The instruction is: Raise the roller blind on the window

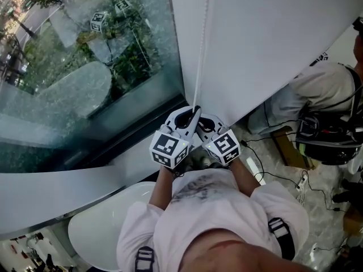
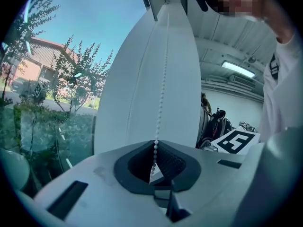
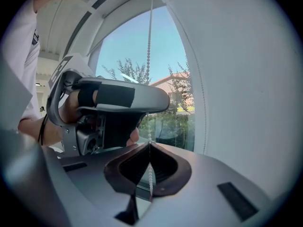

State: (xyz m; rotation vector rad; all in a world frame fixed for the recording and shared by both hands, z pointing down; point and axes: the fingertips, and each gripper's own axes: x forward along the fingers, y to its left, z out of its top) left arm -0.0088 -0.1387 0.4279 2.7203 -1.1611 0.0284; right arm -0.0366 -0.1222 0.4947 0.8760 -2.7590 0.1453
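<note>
Head view shows the roller blind (image 1: 272, 38) hanging as a broad white sheet that reaches about as low as the two grippers. The bead chain (image 1: 198, 50) runs down just beside the blind's left edge, between the blind and the bare window glass (image 1: 85, 67). Both grippers meet on it at the blind's lower left corner, with the left gripper (image 1: 190, 117) close against the right gripper (image 1: 205, 124).

In the left gripper view the jaws are pressed together and the chain is pinched in their seam. From there it rises straight and taut in front of the blind. In the right gripper view the jaws are likewise closed on the chain. The beads enter the seam at the top, and a short run of them shows in the dark hollow beneath. The left gripper appears above the right in that view, so both seem to hold the same strand, the left higher along the blind's edge. A second strand lies flat against the blind, untouched.

The task looks to be near its start. The grip is taken, but the blind covers its pane wherever the views show it, so nearly all the raising appears left to do. That will probably take repeated pulls on the chain.
</note>
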